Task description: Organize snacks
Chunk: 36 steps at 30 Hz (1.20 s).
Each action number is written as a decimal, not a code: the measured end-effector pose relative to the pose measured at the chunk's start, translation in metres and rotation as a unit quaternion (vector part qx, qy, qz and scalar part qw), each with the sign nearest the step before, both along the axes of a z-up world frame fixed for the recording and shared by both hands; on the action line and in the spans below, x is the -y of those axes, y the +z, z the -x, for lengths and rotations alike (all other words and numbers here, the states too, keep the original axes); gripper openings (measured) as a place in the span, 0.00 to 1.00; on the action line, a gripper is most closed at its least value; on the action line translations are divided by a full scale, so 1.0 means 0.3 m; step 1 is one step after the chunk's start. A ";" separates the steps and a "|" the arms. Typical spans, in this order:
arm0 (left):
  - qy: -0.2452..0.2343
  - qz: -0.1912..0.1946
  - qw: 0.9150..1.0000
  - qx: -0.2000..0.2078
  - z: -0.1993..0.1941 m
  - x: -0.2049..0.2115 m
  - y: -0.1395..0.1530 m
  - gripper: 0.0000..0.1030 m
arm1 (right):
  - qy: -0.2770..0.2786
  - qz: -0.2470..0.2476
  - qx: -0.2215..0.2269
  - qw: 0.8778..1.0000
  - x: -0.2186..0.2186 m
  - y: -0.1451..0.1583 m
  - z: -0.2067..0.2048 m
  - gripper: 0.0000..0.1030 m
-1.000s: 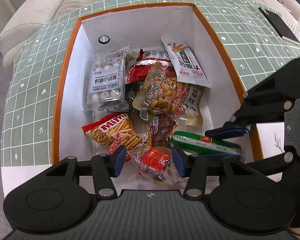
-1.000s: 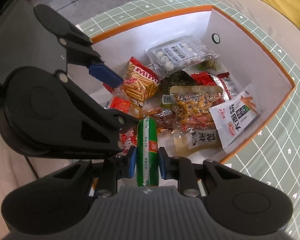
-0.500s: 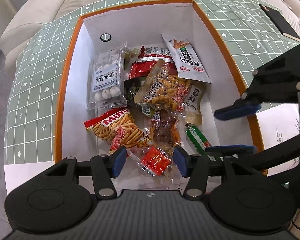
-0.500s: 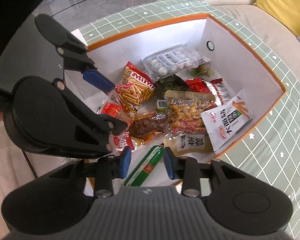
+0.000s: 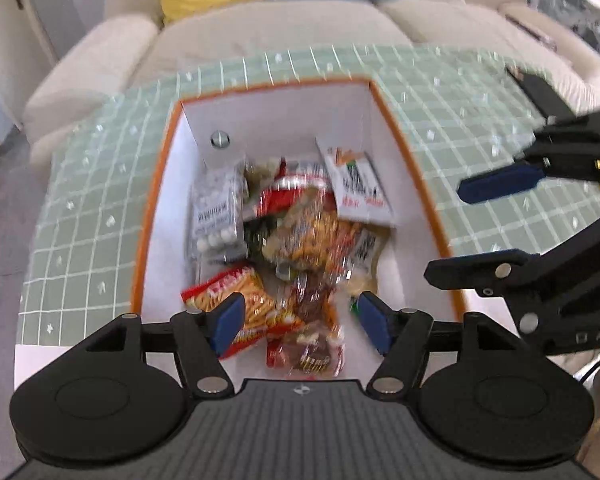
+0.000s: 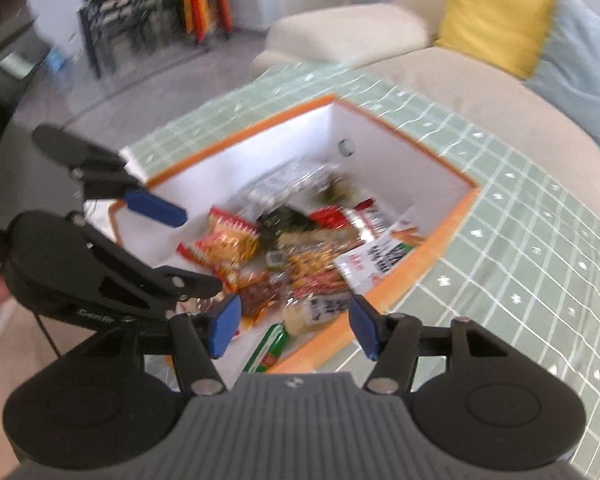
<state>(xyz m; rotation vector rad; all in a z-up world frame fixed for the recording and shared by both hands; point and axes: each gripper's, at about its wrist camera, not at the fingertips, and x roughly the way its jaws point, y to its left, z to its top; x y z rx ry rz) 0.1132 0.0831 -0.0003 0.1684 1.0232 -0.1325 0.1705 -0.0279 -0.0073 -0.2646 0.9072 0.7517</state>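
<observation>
Right wrist view: the right claw (image 6: 294,328) hangs wide open and empty above the box's (image 6: 432,248) near edge, the green sausage (image 6: 270,348) lying just below, long axis pointing away. The left claw (image 5: 302,322), open and empty too, hovers over the pile.

Table has a green grid-pattern cloth (image 5: 440,92) on top. Orange-rimmed white box (image 5: 428,216) sits directly on the cloth. A flat black object (image 5: 540,92) lies near the far right edge.
</observation>
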 end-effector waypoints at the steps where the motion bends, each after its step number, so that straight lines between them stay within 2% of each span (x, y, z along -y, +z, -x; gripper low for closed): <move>1: 0.005 0.004 1.000 0.011 0.008 0.006 0.013 0.74 | -0.015 -0.008 0.006 1.000 0.023 0.010 0.004 0.58; 5: 0.031 0.006 0.997 0.067 0.048 0.041 0.067 0.75 | -0.065 -0.027 0.029 0.997 0.103 0.042 0.034 0.59; 9: 0.047 -0.002 0.991 0.123 0.104 0.103 0.104 0.75 | -0.115 -0.041 0.053 0.991 0.180 0.059 0.078 0.61; 13: 0.058 -0.002 0.985 0.160 0.148 0.165 0.119 0.75 | -0.154 -0.048 0.076 0.984 0.247 0.072 0.136 0.61; 16: 0.070 0.012 0.980 0.184 0.180 0.195 0.128 0.75 | -0.176 -0.055 0.093 0.978 0.300 0.091 0.184 0.66; 20: 0.096 0.026 0.973 0.208 0.218 0.221 0.129 0.76 | -0.203 -0.071 0.109 0.971 0.373 0.122 0.247 0.74; 22: 0.103 0.024 0.970 0.220 0.239 0.239 0.122 0.78 | -0.216 -0.077 0.117 0.966 0.398 0.129 0.274 0.74; 28: 0.110 0.007 0.966 0.235 0.284 0.275 0.108 0.85 | -0.247 -0.088 0.143 0.954 0.449 0.138 0.349 0.78; 33: 0.116 -0.012 0.961 0.249 0.312 0.298 0.102 0.86 | -0.256 -0.089 0.156 0.950 0.456 0.114 0.402 0.84; 36: 0.121 -0.014 0.962 0.244 0.319 0.301 0.085 0.86 | -0.258 -0.089 0.164 0.948 0.455 0.096 0.428 0.86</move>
